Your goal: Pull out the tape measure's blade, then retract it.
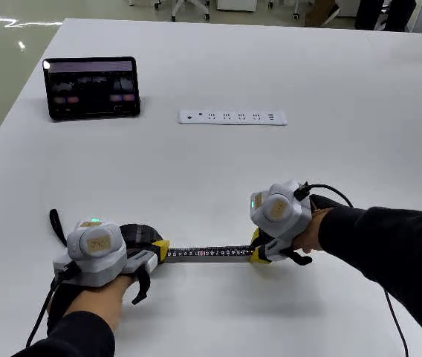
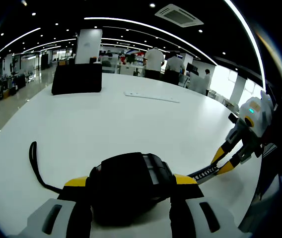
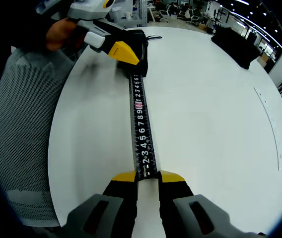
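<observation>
Blade (image 3: 142,134) numerals 2–9 readable; right gripper (image 3: 148,177) fingers pinching its tip; left gripper (image 2: 132,181) fingers clamp black case (image 2: 131,171).

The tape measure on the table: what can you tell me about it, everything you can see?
The tape measure has a chunky black case, seemingly rubbery plastic, resting on the white table and clamped between the yellow-tipped jaws of the left gripper. A black wrist strap trails from it across the table. Its blade, black with white numerals, is pulled out straight, its end pinched by the right gripper.
</observation>
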The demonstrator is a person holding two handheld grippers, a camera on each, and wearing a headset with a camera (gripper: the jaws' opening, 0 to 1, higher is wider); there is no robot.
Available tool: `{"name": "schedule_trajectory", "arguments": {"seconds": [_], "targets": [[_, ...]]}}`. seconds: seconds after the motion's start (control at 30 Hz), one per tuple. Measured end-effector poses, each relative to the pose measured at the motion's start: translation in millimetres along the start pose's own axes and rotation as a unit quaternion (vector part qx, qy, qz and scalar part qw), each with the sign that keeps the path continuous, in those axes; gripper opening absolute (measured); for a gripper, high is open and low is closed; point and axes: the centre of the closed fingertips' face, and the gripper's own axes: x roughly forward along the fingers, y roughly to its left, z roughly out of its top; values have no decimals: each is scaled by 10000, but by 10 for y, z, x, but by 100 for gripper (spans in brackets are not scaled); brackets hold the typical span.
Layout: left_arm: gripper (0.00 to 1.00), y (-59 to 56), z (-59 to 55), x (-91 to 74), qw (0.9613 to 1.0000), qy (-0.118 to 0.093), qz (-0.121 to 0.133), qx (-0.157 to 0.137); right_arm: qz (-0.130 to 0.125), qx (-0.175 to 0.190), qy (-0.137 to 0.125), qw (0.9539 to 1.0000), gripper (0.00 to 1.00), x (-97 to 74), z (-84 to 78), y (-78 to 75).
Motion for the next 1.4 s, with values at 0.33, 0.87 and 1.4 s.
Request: {"name": "schedule_trajectory", "arguments": {"seconds": [0.33, 0.87, 1.4], "targets": [[59, 2, 3, 0, 10000, -3, -10, -7, -16, 44, -83, 10000, 11, 27, 73, 12], [59, -3, -1, -6, 10000, -11, -33, -62, 33, 40, -315, 9995, 10, 77, 210, 21], [59, 10, 5, -14, 9998, -2, -119, -159, 4, 85, -414, 9991, 10, 98, 278, 12]]}}
